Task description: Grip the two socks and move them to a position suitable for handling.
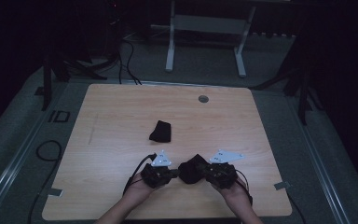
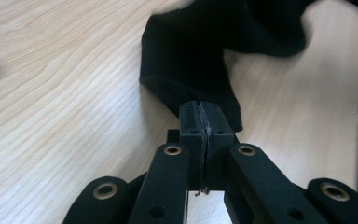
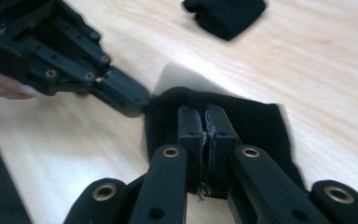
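A crumpled black cloth (image 1: 191, 169) hangs between my two grippers just above the front of the wooden table (image 1: 121, 107). The left gripper (image 1: 175, 173) is shut on the cloth's left corner; in its own view the jaws (image 2: 204, 116) pinch the edge of the cloth (image 2: 191, 56). My right gripper (image 1: 203, 171) is shut on the other side, and its view has the jaws (image 3: 206, 119) closed on the ribbed fabric (image 3: 261, 121), with the left gripper (image 3: 128, 98) coming in from the left. A second black cloth (image 1: 161, 131) (image 3: 226, 14), folded, lies at the table's middle.
A round grey grommet (image 1: 203, 99) sits near the table's far edge. Cables (image 1: 46, 151) lie on the floor at the left, and a white desk frame (image 1: 170, 46) stands behind the table. Dark stands flank both far corners.
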Demonstrator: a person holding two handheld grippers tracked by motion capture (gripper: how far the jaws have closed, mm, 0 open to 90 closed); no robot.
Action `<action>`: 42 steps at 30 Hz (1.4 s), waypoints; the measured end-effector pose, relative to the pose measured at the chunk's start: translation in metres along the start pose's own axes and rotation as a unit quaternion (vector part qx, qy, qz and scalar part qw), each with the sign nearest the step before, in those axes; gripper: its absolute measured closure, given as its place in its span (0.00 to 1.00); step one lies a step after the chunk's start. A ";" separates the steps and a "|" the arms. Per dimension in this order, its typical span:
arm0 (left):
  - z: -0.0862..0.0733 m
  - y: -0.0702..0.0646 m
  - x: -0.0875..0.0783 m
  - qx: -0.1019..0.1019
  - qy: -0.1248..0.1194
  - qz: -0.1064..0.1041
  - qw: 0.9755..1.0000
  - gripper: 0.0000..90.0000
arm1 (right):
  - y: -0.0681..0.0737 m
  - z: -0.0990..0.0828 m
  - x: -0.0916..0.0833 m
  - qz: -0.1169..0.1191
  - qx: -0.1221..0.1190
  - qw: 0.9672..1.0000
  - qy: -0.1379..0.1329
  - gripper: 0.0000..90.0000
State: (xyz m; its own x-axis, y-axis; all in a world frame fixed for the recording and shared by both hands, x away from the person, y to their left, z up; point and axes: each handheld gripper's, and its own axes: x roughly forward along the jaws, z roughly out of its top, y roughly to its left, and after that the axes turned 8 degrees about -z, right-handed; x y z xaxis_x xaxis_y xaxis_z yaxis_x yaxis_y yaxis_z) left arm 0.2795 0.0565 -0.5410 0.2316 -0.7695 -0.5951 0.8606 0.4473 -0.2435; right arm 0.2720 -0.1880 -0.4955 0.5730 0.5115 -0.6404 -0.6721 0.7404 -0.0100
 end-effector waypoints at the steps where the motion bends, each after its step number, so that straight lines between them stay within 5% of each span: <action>1: -0.002 0.001 0.000 -0.005 0.003 0.006 1.000 0.99 | -0.003 0.001 -0.003 -0.004 0.005 1.000 -0.006 0.97; 9: 0.004 0.001 -0.014 0.006 0.001 0.013 1.000 1.00 | -0.024 0.009 -0.032 -0.023 0.029 0.998 -0.041 0.97; 20: 0.008 0.002 -0.076 0.040 0.025 0.030 0.998 1.00 | -0.063 -0.002 -0.067 -0.029 0.103 0.992 -0.068 0.96; 31: -0.020 0.036 -0.056 -0.012 0.067 0.002 0.998 1.00 | -0.082 -0.053 -0.021 -0.009 0.143 0.989 0.027 0.95; 42: -0.030 0.058 -0.043 -0.043 0.067 0.017 0.997 0.99 | -0.103 -0.070 -0.009 -0.053 0.148 0.986 0.064 0.78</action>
State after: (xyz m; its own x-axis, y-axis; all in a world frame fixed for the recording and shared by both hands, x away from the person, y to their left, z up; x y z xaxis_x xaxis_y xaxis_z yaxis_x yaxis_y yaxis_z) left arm 0.3061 0.1294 -0.5524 0.1926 -0.6886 -0.6991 0.8096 0.5141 -0.2834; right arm 0.3036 -0.2992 -0.5424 0.5559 0.3795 -0.7396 -0.4353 0.8908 0.1300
